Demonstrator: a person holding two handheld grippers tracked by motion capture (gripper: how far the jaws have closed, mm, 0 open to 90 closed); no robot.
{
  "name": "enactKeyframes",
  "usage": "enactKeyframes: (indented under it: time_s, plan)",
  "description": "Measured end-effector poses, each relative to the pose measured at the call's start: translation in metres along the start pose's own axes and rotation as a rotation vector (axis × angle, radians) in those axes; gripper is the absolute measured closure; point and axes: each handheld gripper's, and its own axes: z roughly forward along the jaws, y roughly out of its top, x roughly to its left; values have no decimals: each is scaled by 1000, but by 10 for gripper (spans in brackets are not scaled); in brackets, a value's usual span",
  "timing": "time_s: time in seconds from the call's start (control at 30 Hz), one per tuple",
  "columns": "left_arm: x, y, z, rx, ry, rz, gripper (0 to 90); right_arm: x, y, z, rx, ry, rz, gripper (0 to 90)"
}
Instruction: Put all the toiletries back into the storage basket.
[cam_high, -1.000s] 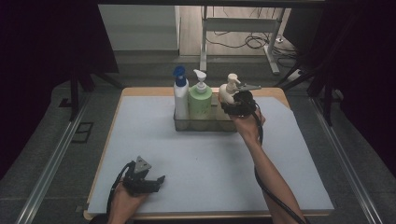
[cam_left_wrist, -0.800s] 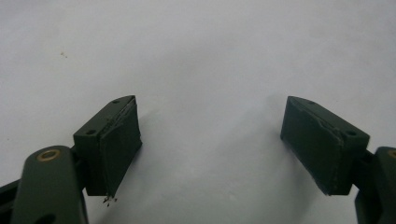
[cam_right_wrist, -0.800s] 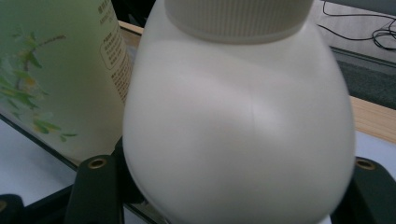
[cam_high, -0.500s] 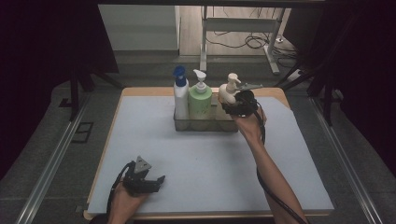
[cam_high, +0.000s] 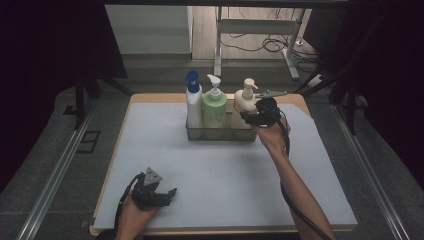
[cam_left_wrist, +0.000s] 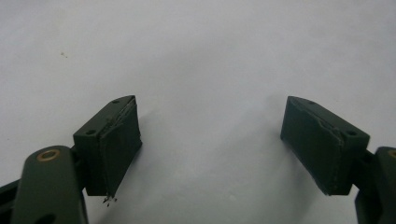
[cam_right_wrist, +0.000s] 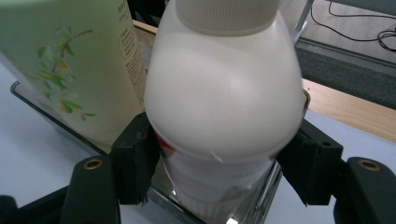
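Note:
A clear rectangular caddy (cam_high: 220, 135) at the far middle of the white mat holds three pump bottles: a white one with a blue cap (cam_high: 193, 102), a green one (cam_high: 215, 109) and a cream one (cam_high: 245, 98). My right gripper (cam_high: 248, 117) reaches in from the right at the caddy's right end. In the right gripper view its two pads sit against both sides of the cream bottle (cam_right_wrist: 219, 93), below its shoulder, and the bottle stands upright in the caddy (cam_right_wrist: 42, 109). My left gripper (cam_high: 171, 193) rests low at the near left of the mat, its jaws wide apart over bare mat (cam_left_wrist: 210, 140).
The white mat (cam_high: 225, 175) covers a wooden table (cam_high: 150, 97), with dark floor and metal rails on both sides. A desk frame and cables (cam_high: 260, 45) stand beyond the far edge. The right forearm (cam_high: 295, 185) crosses the mat's right half.
The right hand has shifted very slightly toward the near side beside the caddy. The bottles and the left gripper have kept their places.

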Motion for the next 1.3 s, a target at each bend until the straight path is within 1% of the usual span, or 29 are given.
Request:
enactKeyframes:
  time_s: [0.33,0.67,1.0,1.13,1.3]
  plan:
    - [0,0,0,1,1,1,194,-2,-6,-17,4,14,-4,357]
    - [0,0,0,1,1,1,195,-7,-16,-27,9,19,-9,388]
    - [0,0,0,0,2,1,195,-8,-22,-39,12,33,-12,426]
    - [0,0,0,1,2,1,195,-11,-24,-43,10,21,-13,436]
    - [0,0,0,1,2,1,195,-16,-27,-43,29,-6,-29,470]
